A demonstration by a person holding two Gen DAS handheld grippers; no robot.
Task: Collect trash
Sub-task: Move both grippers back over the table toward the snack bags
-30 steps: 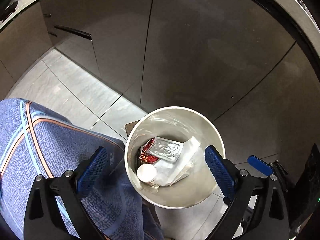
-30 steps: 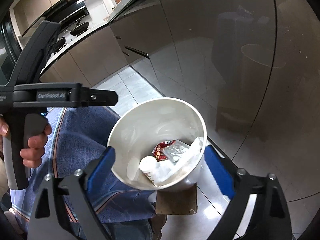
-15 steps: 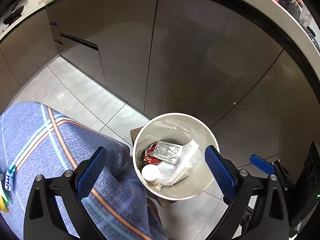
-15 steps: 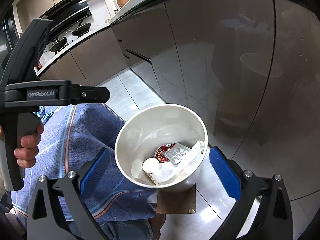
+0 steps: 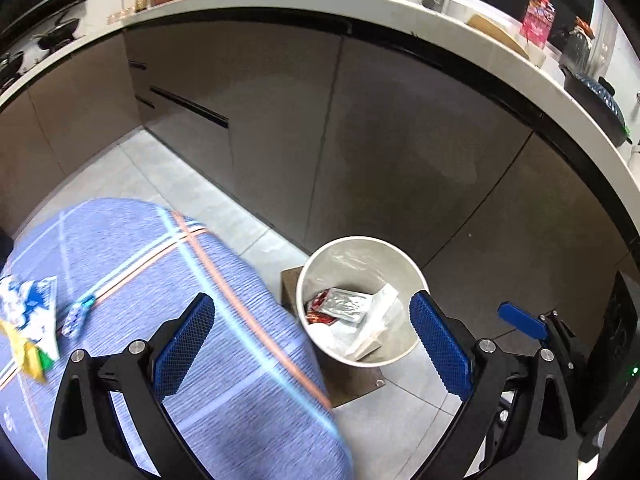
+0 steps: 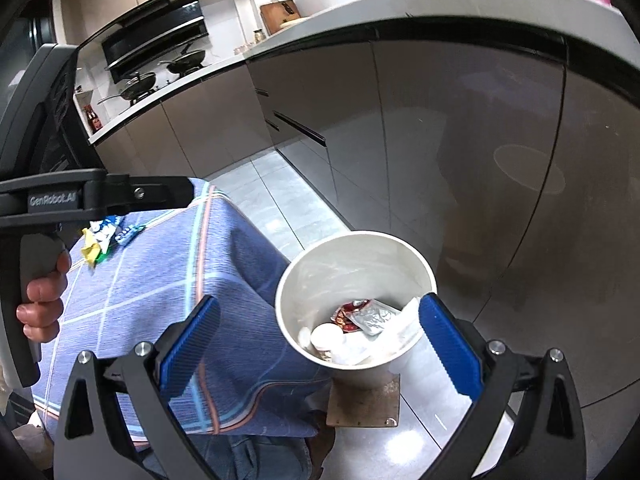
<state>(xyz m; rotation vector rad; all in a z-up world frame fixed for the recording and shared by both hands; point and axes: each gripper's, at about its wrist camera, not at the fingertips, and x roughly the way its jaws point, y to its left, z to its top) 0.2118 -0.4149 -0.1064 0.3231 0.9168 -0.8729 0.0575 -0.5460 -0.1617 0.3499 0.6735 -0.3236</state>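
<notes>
A white trash bin [image 5: 320, 264] stands on the floor beside a table with a blue plaid cloth [image 5: 168, 280]; it also shows in the right wrist view [image 6: 304, 280]. Inside lie a silver foil packet [image 5: 346, 305], a red wrapper [image 5: 316, 308] and white paper [image 5: 376, 332]. Snack wrappers [image 5: 28, 320] and a small blue packet [image 5: 78, 316] lie on the cloth at the left; the wrappers show in the right wrist view [image 6: 100, 236] too. My left gripper [image 5: 312, 340] is open and empty, above the bin. My right gripper [image 6: 320, 344] is open and empty above the bin.
Grey kitchen cabinets [image 5: 280, 120] run behind the bin under a white counter [image 5: 400, 8] holding pots and packets. A brown square board [image 6: 364, 404] lies under the bin. The floor is pale tile [image 5: 180, 196]. A hob with pans [image 6: 160, 72] is at the far left.
Both grippers have risen and pulled back from the bin, which looks smaller now. More of the clothed table and the wrappers on it have come into view.
</notes>
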